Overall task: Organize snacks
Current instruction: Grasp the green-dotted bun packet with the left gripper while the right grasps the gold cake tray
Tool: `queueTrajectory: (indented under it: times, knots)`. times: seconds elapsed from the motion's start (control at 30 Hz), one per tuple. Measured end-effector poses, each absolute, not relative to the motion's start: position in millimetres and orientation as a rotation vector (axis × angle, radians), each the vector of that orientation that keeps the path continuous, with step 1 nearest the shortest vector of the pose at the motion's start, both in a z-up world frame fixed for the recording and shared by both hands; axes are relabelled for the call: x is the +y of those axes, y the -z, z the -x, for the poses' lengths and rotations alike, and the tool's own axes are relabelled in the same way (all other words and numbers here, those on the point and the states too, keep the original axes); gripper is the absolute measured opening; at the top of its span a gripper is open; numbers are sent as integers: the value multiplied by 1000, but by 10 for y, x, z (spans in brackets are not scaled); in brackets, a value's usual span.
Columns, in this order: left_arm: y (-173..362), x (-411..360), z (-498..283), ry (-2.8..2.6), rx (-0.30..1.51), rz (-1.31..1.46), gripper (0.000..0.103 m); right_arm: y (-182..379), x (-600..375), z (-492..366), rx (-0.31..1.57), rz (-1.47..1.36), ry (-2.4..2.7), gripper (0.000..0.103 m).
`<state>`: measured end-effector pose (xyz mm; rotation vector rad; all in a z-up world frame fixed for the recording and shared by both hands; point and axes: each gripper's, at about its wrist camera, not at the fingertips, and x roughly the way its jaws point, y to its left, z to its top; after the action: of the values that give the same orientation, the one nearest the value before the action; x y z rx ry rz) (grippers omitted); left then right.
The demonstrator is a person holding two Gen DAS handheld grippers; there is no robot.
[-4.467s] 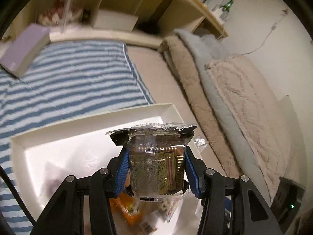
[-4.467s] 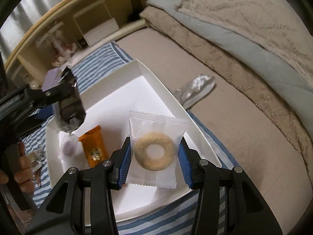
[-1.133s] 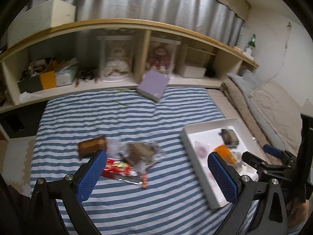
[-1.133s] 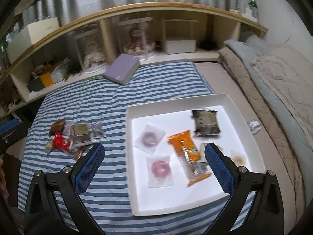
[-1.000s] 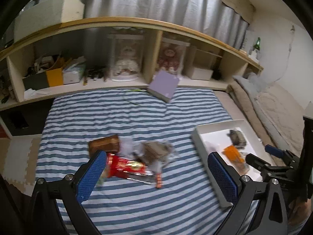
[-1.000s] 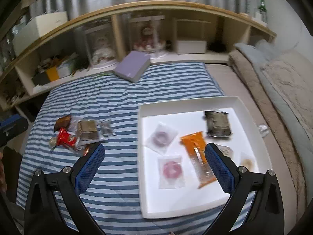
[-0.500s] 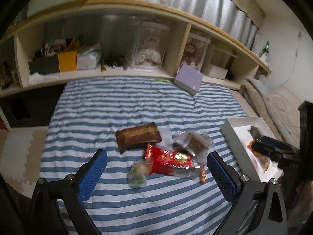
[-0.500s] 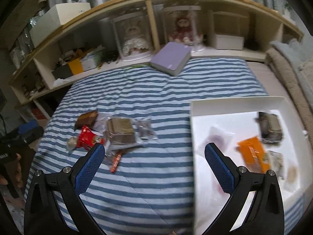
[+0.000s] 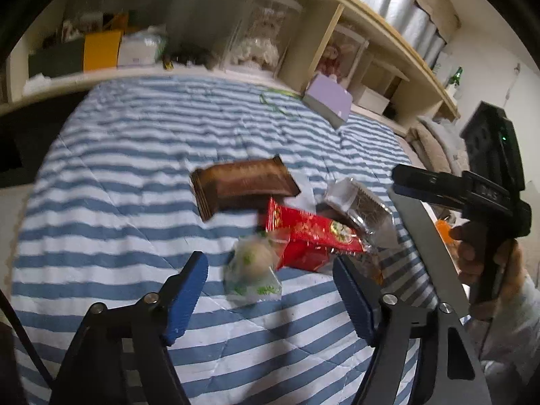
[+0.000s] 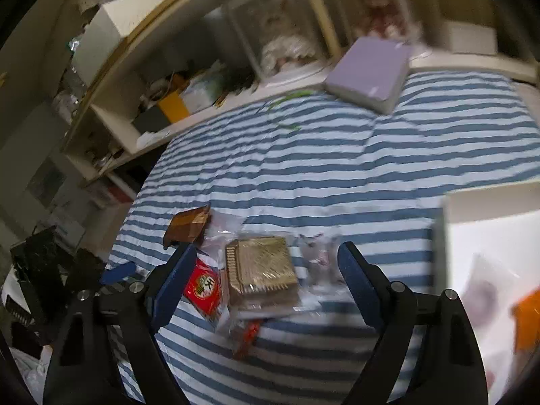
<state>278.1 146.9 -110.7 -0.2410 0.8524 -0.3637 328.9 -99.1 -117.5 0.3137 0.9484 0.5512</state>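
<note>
Loose snacks lie in a heap on the blue-striped bedcover. My left gripper point(image 9: 270, 293) hangs low over it, jaws closing. A clear packet with a pale round pastry point(image 9: 251, 266) lies between its blue pads, untouched. A red packet point(image 9: 310, 236) and a brown bar packet point(image 9: 243, 185) lie just beyond. My right gripper point(image 10: 266, 280) is also closing, its pads on either side of a clear-wrapped golden-brown cake point(image 10: 260, 270) without pressing it. The red packet point(image 10: 202, 287) and the brown packet point(image 10: 189, 224) lie to its left.
The white tray point(image 10: 489, 216) with an orange packet point(image 10: 526, 307) sits at the right. A purple box point(image 10: 371, 71) lies at the far edge of the bed, below cluttered shelves. A hand point(image 9: 489, 260) holds the right gripper beside the tray wall point(image 9: 425, 246).
Both grippers let go of their snacks in the tray, swung left to the heap and sank close over it. Their wide jaws have begun to narrow.
</note>
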Motion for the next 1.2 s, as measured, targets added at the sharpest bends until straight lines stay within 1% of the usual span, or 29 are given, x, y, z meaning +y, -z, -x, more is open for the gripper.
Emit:
queueTrajectory:
  times: [0.07,0.3,0.33,0.37,0.4,0.43,0.47,0.57,0.77,0.87,1.2]
  knots:
    - [1185,1483,-2851,365,874,279,70,1255,-886,-3377,977,-293,-584,86]
    - [1317,1661,-3015,371,906,503,67,1447,-688,-3466,1040,-181,-622,86]
    - [1334,1697,-3046,368,913,531,64,1443,-664,-3445,1035,-158,-628,86]
    - [1345,1721,-3070,360,920,543,59,1442,-618,-3410,1035,-128,-641,85]
    - [1353,1742,-3067,346,927,545,56,1450,-583,-3385,1039,-108,-650,78]
    - [1364,1753,-3083,327,939,538,50,1458,-534,-3341,1047,-77,-660,70]
    - [1369,1747,-3104,314,946,527,45,1504,-477,-3298,1079,-38,-649,67]
    - [1365,1742,-3132,285,958,509,37,1544,-474,-3202,1079,-47,-634,66]
    - [1358,1770,-3136,246,956,544,30,1496,-533,-2995,1083,-82,-571,65]
    - [1295,1740,-3115,227,947,522,29,1431,-529,-2921,1077,-77,-543,64]
    - [710,1633,-2588,207,845,402,28,970,-516,-2748,983,-73,-488,64]
